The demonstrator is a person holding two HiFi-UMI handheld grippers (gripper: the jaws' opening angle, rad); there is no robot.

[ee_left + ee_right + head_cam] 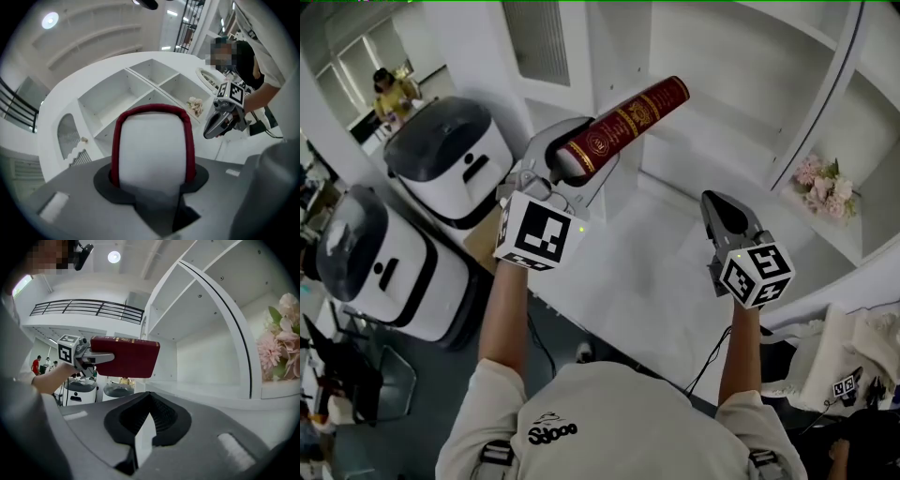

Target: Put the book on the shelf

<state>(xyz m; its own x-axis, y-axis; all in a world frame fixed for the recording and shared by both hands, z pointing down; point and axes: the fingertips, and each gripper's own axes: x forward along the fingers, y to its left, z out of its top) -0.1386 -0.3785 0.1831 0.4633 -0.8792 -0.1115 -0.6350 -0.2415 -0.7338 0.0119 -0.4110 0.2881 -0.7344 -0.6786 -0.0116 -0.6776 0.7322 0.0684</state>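
Red book, clamped in left gripper jaws, aloft before open shelf compartments; right gripper jaws closed, empty.

glossy dark-red book, smooth white shelf, matt grey plastic fingers

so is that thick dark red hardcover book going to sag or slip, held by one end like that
Probably stiff: the thick dark red hardcover book juts straight out from the left gripper without drooping. Likely heavy, being thick, so it may pivot downward in the grip. Its glossy cover could be slippery.
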